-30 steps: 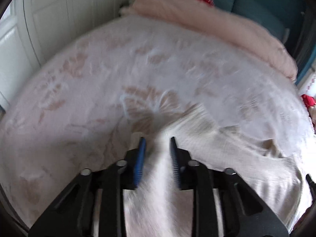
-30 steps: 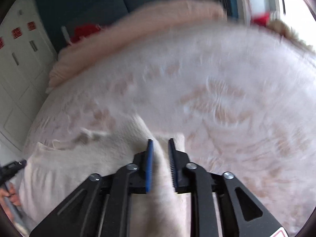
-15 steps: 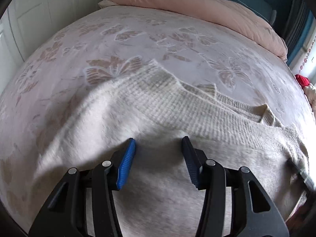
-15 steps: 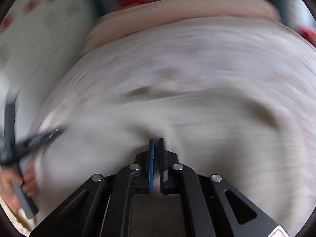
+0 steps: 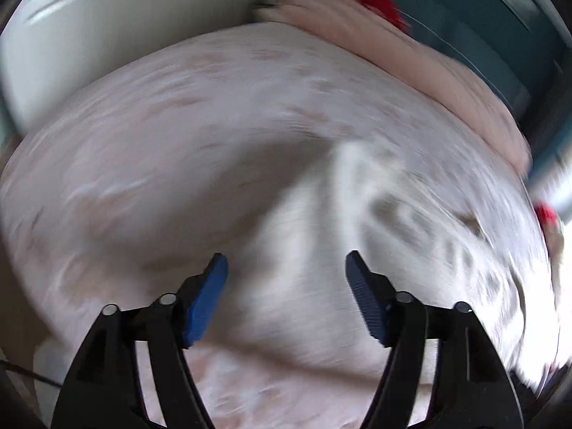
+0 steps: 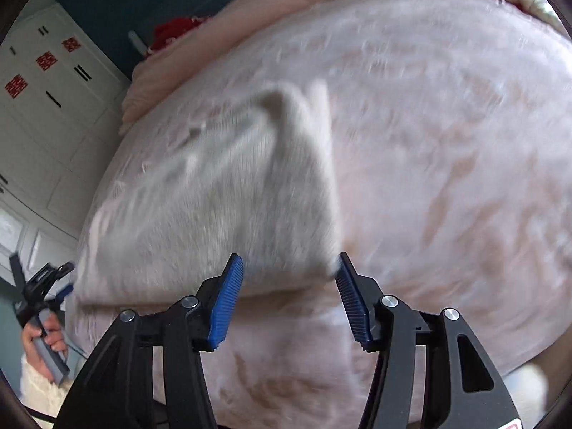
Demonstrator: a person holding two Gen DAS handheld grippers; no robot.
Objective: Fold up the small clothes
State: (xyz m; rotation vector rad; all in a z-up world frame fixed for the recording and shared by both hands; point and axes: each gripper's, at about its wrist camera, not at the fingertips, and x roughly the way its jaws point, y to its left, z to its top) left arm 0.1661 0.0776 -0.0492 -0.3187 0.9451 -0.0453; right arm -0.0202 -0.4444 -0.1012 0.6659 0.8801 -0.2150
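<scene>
Grippers frame the bottom of both views, each with its blue-padded fingers spread wide and nothing between them. Right gripper (image 6: pixel 290 286) hovers over the near edge of a cream knit sweater (image 6: pixel 228 193), its pads just at the garment's front hem; whether they touch the knit cannot be told. Left gripper (image 5: pixel 286 286) hangs likewise above the sweater (image 5: pixel 321 250), though that view is heavily blurred. Off to the left in the right wrist view, the left gripper (image 6: pixel 43 286) shows again, with the person's left hand (image 6: pixel 46 343) clasping its grey handle beside the bed's edge.

Sweater lies on the bed, on a pale pink bedspread (image 6: pixel 447 178) with a faint tan pattern, and seems folded over itself, tapering to a raised point at its far end. Beyond it, a pink quilt (image 5: pixel 411 57) is bunched along the far side of the bed, with something red (image 5: pixel 375 0) on top. Farther back stand a teal headboard (image 5: pixel 500 18) and a white cabinet (image 6: pixel 46 107) with red paper cutouts.
</scene>
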